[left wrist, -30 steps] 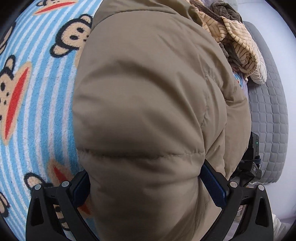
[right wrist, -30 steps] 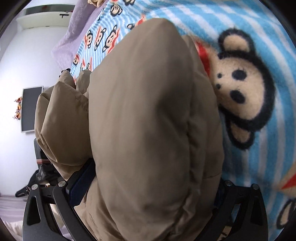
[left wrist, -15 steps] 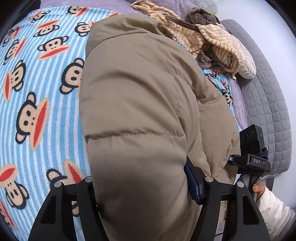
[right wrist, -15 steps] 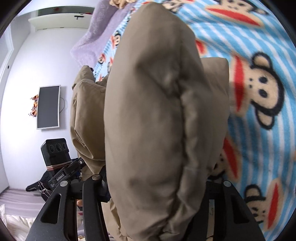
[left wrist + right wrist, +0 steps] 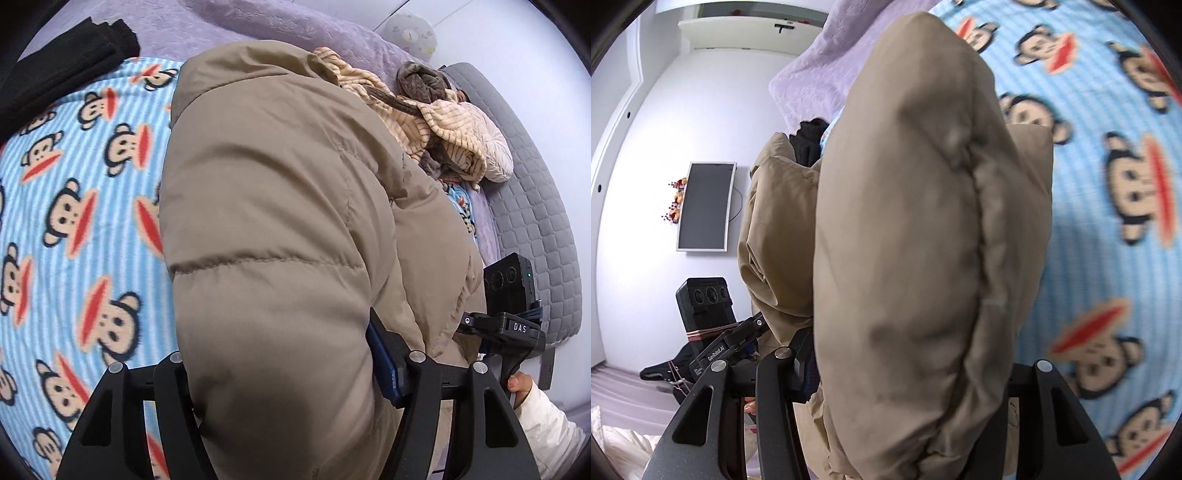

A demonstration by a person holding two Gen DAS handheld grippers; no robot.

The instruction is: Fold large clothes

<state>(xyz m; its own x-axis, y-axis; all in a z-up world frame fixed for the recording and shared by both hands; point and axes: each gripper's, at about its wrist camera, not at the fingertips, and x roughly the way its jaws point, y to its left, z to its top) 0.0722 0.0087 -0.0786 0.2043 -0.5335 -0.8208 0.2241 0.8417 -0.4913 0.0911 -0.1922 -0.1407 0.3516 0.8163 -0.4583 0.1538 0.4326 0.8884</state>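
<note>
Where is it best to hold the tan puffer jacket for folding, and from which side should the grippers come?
Judging by the pictures, grip the tan puffer jacket at its near edge, one gripper at each end, coming from the bedside. The left gripper and right gripper each clamp a padded section there. The stitched quilt seams give narrower spots; the puffed panels probably slip more.

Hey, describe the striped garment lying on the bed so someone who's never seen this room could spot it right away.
Start at the bed with the blue monkey-print blanket, then look past the tan puffer jacket toward the grey quilted headboard. There, in a heap of clothes, lies the cream fleece garment with thin brown stripes. It is the only striped piece, tangled with a plain grey-brown one.
</note>
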